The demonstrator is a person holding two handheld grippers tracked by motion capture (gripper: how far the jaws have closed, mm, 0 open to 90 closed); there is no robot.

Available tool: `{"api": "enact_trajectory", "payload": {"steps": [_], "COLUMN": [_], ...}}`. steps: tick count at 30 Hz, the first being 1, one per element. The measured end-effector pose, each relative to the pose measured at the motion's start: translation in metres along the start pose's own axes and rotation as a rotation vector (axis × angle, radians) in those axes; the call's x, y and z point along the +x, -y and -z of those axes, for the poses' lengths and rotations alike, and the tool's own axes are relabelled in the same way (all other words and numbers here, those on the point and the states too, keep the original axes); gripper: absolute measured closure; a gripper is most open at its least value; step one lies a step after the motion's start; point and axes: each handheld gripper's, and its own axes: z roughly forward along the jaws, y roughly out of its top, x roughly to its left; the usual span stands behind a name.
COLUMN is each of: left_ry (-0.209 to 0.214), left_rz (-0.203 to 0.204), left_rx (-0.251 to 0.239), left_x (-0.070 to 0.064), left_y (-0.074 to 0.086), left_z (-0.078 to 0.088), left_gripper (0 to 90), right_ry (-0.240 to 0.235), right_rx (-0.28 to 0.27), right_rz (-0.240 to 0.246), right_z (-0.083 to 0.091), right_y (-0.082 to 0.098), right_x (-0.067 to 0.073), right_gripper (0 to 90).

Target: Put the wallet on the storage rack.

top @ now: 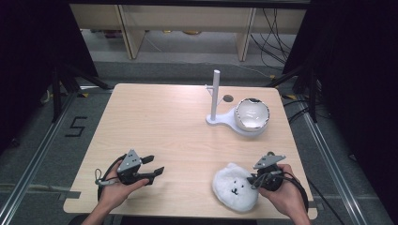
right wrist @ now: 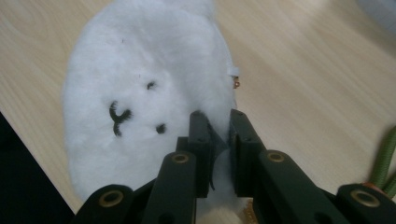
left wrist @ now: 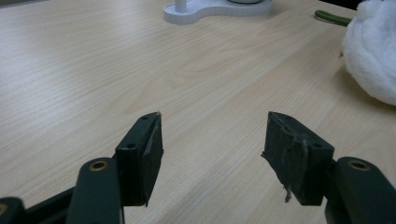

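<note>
Right at the near right edge of the pale wooden table (top: 178,126) lies a white fluffy plush (top: 234,186) with a small stitched bear-like face, flat, face up. Its near end is cut off by the frame bottom in the right gripper view, and the fur blurs the outline there. Right gripper (top: 257,180), in the person's right hand (top: 286,197), has its jaws nearly closed, pinching a thin fold of fur at the plush's edge; how much fabric sits between the pads is hidden by the jaws themselves. A tiny white tag and a small metal ring stick out of the plush's side in the right gripper view; any print on the tag is too small to read.

Left gripper (top: 152,166), in the left hand (top: 115,190), sits near the table's near left edge, well apart from the plush, jaws wide apart with nothing between them. One pad (left wrist: 292,154) looks frayed.

Farther back on the right stands a white plastic stand (top: 220,117) with an upright post, and a shiny white-and-silver rounded object (top: 252,113) rests on its base; what that object is can't be made out from glare. A small dark round spot (top: 228,99) sits on the tabletop just behind the stand.

On the floor left of the table, black tape marks (top: 76,126) read as a "5".
</note>
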Motion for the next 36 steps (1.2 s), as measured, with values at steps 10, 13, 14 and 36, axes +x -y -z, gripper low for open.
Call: {"api": "enact_trajectory", "payload": {"steps": [10, 13, 14, 36], "left_ry": [-0.013, -0.018, -0.019, -0.023], "left_rz": [0.001, 0.001, 0.002, 0.007], "left_rx": [-0.001, -0.003, -0.004, -0.014], "left_x": [0.001, 0.001, 0.001, 0.001], "left_y": [0.0, 0.0, 0.001, 0.001], "left_z": [0.001, 0.001, 0.001, 0.002], "left_gripper": [36.9, 36.9, 36.9, 36.9], "right_ry": [0.04, 0.051, 0.054, 0.137], "right_rx": [-0.08, -0.116, -0.102, -0.174], "right_rz": [0.028, 0.032, 0.041, 0.022], "right_z": [0.01, 0.011, 0.014, 0.034], "right_y": [-0.005, -0.007, -0.008, -0.025], "right_x": [-0.003, -0.003, -0.005, -0.017], "right_gripper": [82.2, 82.3, 82.4, 82.6]}}
